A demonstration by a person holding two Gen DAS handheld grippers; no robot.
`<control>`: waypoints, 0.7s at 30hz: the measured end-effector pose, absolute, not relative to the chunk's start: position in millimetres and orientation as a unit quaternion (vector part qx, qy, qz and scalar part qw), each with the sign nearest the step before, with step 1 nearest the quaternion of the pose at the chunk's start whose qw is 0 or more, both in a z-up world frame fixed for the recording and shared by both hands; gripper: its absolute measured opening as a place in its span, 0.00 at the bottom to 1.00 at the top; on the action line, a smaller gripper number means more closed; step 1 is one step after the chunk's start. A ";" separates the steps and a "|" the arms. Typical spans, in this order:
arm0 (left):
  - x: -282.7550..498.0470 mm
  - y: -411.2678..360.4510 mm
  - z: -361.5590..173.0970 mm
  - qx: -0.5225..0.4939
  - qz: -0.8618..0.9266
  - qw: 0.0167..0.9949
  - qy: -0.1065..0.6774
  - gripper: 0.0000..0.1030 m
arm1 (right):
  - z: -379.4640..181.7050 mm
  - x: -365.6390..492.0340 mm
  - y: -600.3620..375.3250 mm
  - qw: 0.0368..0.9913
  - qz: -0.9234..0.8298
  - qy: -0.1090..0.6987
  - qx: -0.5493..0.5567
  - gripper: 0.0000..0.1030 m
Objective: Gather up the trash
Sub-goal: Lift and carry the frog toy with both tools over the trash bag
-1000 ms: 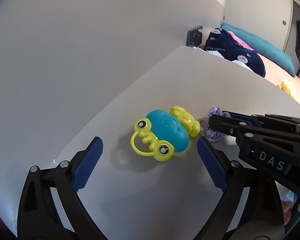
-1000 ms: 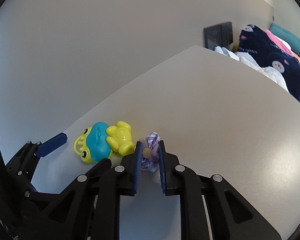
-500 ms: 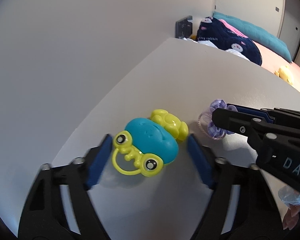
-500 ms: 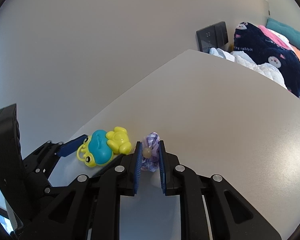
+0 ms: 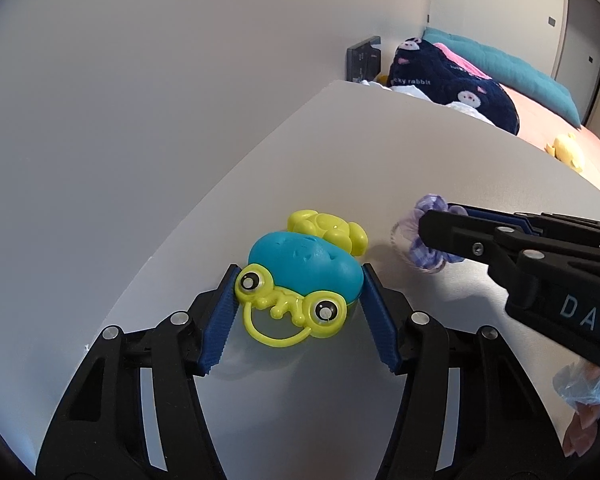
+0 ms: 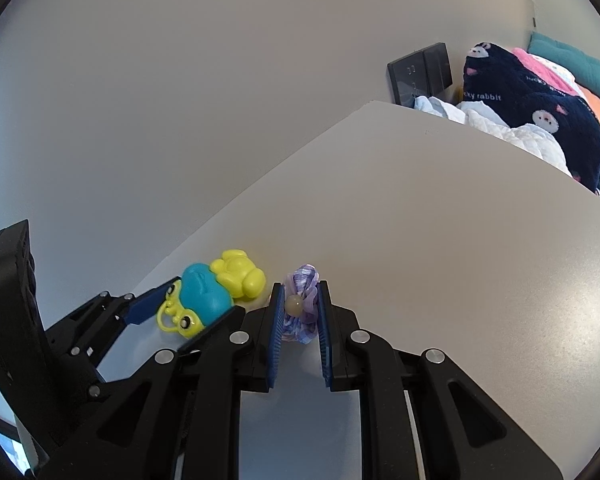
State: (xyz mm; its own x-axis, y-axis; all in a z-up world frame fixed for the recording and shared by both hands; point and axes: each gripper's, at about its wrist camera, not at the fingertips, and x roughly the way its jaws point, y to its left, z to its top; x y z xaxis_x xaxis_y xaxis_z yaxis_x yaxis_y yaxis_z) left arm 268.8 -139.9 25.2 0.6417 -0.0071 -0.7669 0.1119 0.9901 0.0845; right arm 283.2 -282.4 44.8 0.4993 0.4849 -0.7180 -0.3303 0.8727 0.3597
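At the left of the left wrist view our left tongs [image 5: 298,304] are closing around the frog toy [image 5: 300,280]; a second ago the blue pads stood wide to either side of it, and now they bracket its teal body closely. The left pad [image 5: 220,320] sits against the frog's eye side and the right pad looks to touch the shell's edge, though we cannot tell whether they press firmly yet. The toy rests on the grey table [image 5: 440,168], low and centre in that frame, close to where the table meets the wall [image 5: 160,100].

Just right of it lies the purple scrunchie [image 6: 300,306] with a pale bead, low and centre in the right wrist view. Our right tongs [image 6: 299,320] are clamped on it, pads narrow and squeezing the fabric, the same as a second ago.

Further right, in the upper right, a navy plush blanket [image 6: 540,112] lies on the bed [image 5: 548,112].

We judge both items are nearly secured: once the left grip firms up, both can be lifted together.
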 end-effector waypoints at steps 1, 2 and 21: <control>268.0 -141.0 26.3 0.061 -0.034 0.904 0.421 0.56 | 44.9 282.1 -282.4 0.861 0.236 0.442 0.086 0.17; 266.7 -142.8 27.9 0.060 -0.036 0.905 0.420 0.56 | 44.7 280.9 -282.9 0.861 0.234 0.443 0.085 0.17; 206.6 -164.1 73.2 0.058 -0.053 0.914 0.399 0.56 | 90.6 226.3 -314.0 0.874 0.205 0.432 0.086 0.17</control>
